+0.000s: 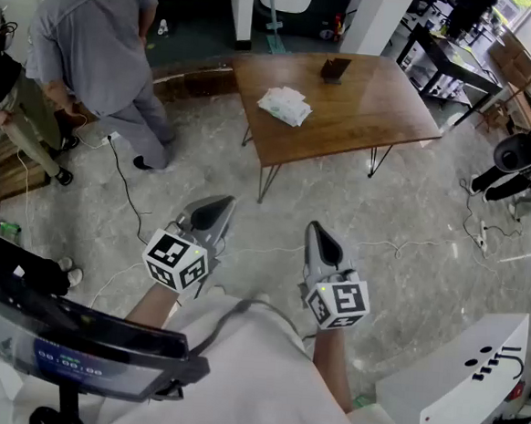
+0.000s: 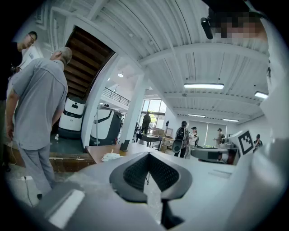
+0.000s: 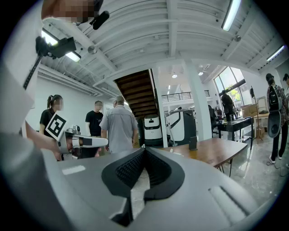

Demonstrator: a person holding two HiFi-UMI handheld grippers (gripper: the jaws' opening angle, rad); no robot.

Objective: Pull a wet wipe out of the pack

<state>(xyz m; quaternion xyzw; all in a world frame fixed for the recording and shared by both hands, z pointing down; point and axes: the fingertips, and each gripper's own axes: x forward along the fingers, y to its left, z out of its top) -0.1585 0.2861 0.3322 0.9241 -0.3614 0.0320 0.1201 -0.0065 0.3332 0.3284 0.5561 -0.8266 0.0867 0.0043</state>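
Approach pending. Left gripper [image 1: 218,205], right gripper [image 1: 315,229]: lower centre, both pressed together, empty. Pack [image 1: 285,105]: upper centre, untouched; next, close in.

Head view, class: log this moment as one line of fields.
left gripper: shut, empty | right gripper: shut, empty | wet wipe pack: on wooden table, untouched | position: grippers over floor, short of table

Worktop [image 1: 388,111]: brown wood, rectangular, on thin dark metal legs | On it: white wet wipe pack [image 1: 285,105] on left half, lying flat; small dark object [image 1: 335,69] by far edge, apart from pack | Floor [image 1: 396,299]: grey marbled; white cable [image 1: 411,248] and black cable [image 1: 128,196] lie loose on it.
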